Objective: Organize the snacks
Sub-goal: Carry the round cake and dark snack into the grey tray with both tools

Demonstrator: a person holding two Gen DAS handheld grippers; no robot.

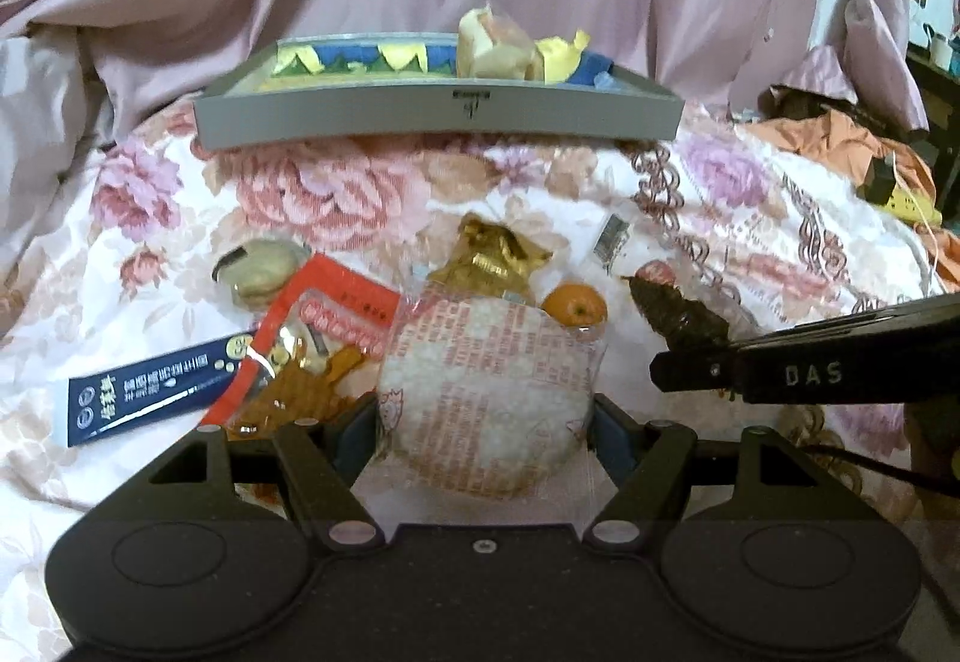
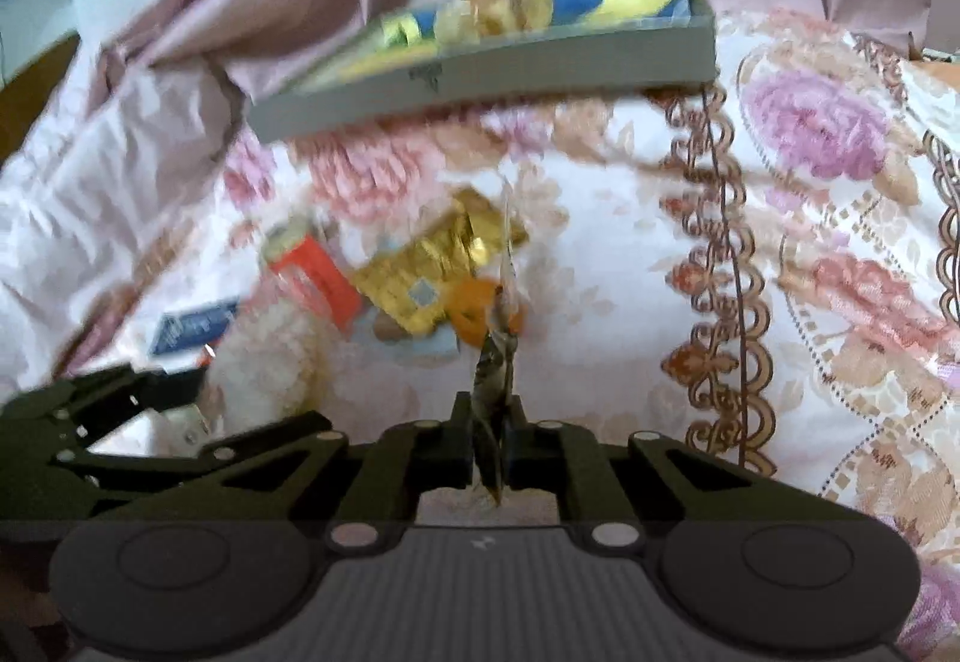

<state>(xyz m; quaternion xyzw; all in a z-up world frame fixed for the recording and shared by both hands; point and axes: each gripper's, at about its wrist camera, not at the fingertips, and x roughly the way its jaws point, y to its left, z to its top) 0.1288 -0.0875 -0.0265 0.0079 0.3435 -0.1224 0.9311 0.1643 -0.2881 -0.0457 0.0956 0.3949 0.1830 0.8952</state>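
Two grippers are at work over the flowered bedspread (image 1: 336, 194): the left gripper (image 1: 486, 422) has its fingers pressed against both sides of a round rice cracker packet (image 1: 489, 392), which sits low in the snack pile beside a red sachet (image 1: 324, 326), a gold wrapper (image 1: 495, 254) and a small orange (image 1: 575, 305). Over on the right, the right gripper (image 2: 487, 446) is clamped tight on a dark crinkled snack wrapper (image 2: 495, 380), lifted clear of the bedspread, while the grey tray (image 1: 438, 113) waits further back with yellow-and-blue packets already inside
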